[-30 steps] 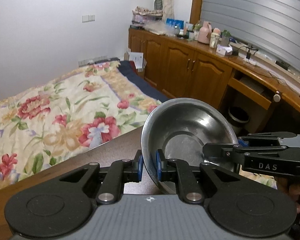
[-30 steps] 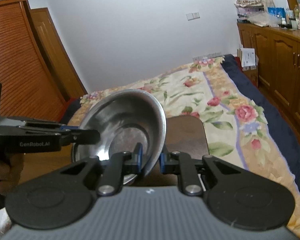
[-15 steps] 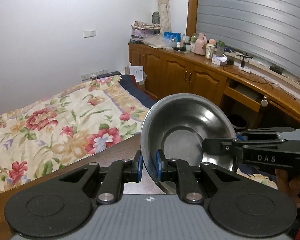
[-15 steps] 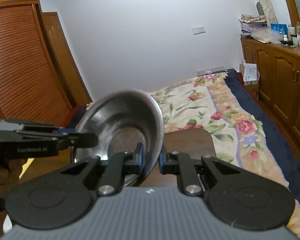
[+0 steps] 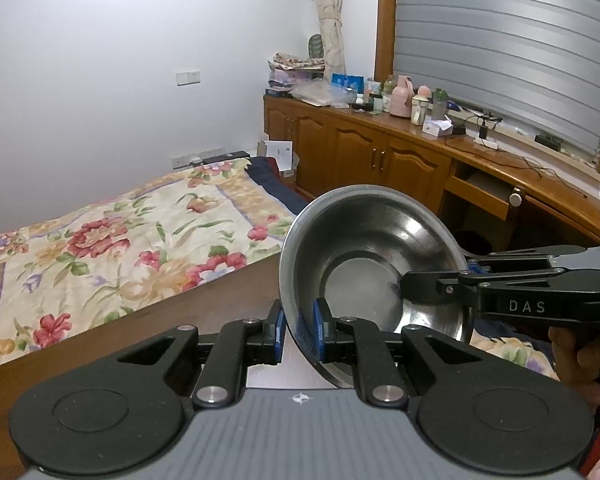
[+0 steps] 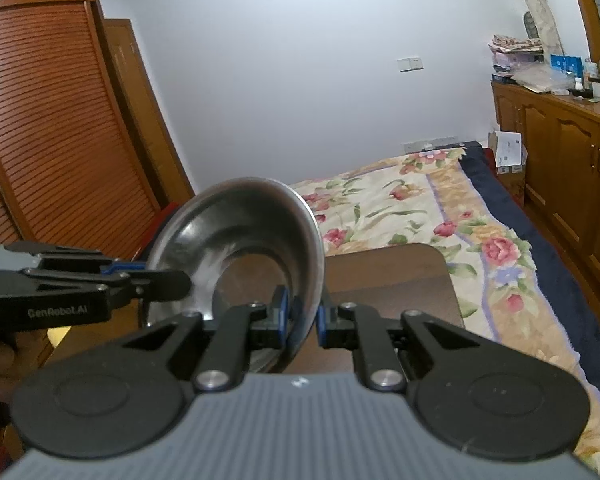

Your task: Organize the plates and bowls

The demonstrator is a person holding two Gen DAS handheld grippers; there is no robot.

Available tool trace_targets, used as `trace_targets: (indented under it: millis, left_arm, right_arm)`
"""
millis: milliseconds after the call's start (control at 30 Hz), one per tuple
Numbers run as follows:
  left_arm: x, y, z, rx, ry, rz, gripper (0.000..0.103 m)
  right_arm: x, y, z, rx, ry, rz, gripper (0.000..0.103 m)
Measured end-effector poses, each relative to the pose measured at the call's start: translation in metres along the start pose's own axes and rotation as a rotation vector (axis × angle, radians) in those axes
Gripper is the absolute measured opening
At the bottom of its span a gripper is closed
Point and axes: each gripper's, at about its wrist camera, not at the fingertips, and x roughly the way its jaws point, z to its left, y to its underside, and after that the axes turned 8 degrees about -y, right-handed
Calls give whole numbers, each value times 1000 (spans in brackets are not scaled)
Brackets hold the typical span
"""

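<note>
We are losing the round steel bowl's (image 5: 364, 256) lower rim behind the black left gripper (image 5: 299, 330). The black right gripper (image 6: 302, 312) is hiding its near rim too.

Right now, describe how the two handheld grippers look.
Both are matte black linkage tools with blue pads on the fingers, silver pivot bolts, two round discs and a ribbed grey body. The left gripper reads "GenRobot.AI" on its side; the right gripper reads "DAS". No cables or sleeves show; a bare hand grips the right one.

Home bedroom, floral bedspread (image 5: 112, 240) on bed, wooden cabinets (image 5: 364, 156), louvred wardrobe (image 6: 56, 128), window blind (image 5: 500, 48)
</note>
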Motion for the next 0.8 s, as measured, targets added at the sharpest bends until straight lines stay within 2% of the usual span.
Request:
trace_targets:
  millis: [433,800]
  left_arm:
    - [-44,32,3,-37,-18,-20,15]
    - [-52,73,8,-78,-1,5,16]
  right_arm:
    - [-16,19,30,-12,-44,23,16]
    - [-14,39,44,-19,-66,66,16]
